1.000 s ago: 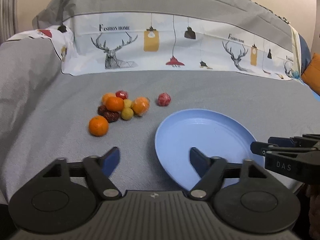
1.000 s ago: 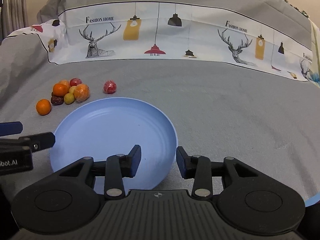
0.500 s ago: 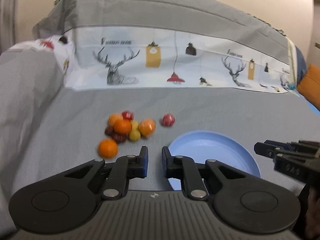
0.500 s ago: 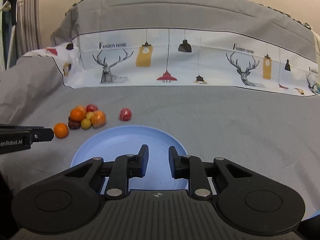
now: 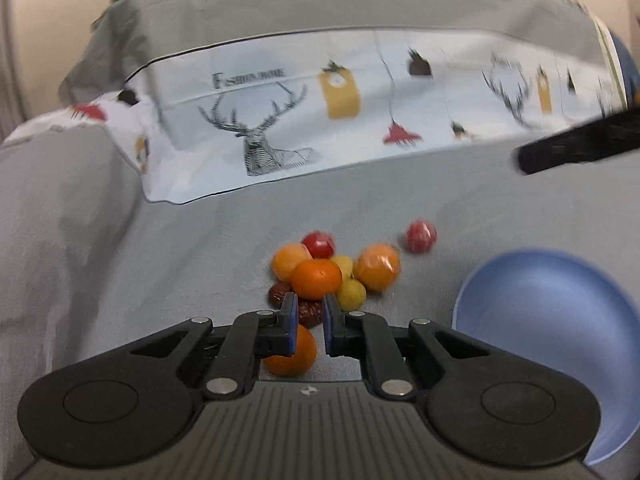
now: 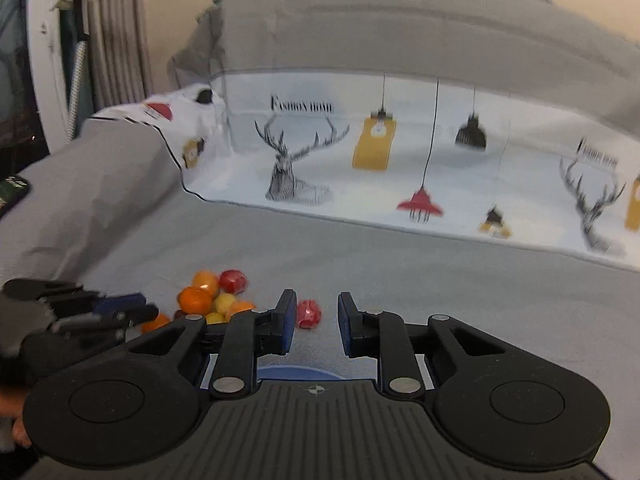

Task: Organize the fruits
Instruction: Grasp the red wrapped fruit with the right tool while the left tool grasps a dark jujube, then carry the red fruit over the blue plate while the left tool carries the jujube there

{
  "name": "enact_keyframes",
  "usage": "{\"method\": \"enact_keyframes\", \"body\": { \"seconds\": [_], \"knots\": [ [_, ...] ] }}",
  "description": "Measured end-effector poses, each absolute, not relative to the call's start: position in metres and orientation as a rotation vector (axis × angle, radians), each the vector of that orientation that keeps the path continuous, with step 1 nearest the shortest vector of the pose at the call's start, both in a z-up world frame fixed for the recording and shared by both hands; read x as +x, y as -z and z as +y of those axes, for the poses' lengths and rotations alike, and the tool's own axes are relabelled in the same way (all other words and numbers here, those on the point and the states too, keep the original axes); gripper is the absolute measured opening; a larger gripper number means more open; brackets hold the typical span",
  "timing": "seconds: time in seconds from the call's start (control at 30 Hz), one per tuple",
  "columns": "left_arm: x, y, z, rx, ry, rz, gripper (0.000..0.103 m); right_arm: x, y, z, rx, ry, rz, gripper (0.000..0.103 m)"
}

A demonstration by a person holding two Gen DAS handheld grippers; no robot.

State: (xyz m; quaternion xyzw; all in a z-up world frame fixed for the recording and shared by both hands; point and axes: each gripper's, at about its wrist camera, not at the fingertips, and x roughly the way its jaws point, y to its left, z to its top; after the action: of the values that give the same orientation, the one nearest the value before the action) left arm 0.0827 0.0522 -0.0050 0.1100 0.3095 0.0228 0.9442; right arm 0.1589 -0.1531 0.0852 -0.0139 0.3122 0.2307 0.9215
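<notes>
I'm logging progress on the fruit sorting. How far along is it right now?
Nothing is sorted yet: the blue plate is bare where visible, and the fruit pile lies on the grey cloth. The left gripper holds nothing above the near orange. Every fruit remains.

A home bedroom. A bed (image 6: 400, 272) is spread with a grey cover, its printed sheet (image 6: 400, 152) showing deer, hanging lamps and the words "Fashion Home". A cream wall (image 6: 180, 8) and pleated curtain (image 6: 116, 40) stand behind.
</notes>
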Motion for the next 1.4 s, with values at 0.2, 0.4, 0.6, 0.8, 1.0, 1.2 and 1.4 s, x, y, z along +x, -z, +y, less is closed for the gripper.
{"method": "enact_keyframes", "body": {
  "seconds": [0.2, 0.4, 0.6, 0.8, 1.0, 1.2, 1.4],
  "knots": [
    [0.101, 0.036, 0.043, 0.319, -0.091, 0.668, 0.025, 0.196, -0.048, -0.135, 0.009, -0.443, 0.706, 0.036],
    [0.118, 0.05, 0.043, 0.379, -0.11, 0.677, 0.044, 0.23, -0.027, -0.11, 0.001, -0.473, 0.778, 0.05],
    [0.127, 0.058, 0.042, 0.393, -0.084, 0.685, 0.045, 0.256, -0.001, -0.086, -0.032, -0.505, 0.868, 0.05],
    [0.127, 0.054, 0.049, 0.355, -0.064, 0.7, 0.024, 0.269, 0.017, -0.073, -0.074, -0.474, 0.918, 0.048],
    [0.117, 0.044, 0.051, 0.32, -0.057, 0.673, 0.021, 0.266, 0.011, -0.078, -0.065, -0.469, 0.889, 0.033],
    [0.097, 0.024, 0.049, 0.287, -0.041, 0.615, 0.021, 0.239, -0.03, -0.096, -0.08, -0.487, 0.775, 0.033],
    [0.076, 0.006, 0.05, 0.228, -0.025, 0.608, 0.021, 0.175, -0.07, -0.128, -0.047, -0.452, 0.717, 0.033]
  ]
}}
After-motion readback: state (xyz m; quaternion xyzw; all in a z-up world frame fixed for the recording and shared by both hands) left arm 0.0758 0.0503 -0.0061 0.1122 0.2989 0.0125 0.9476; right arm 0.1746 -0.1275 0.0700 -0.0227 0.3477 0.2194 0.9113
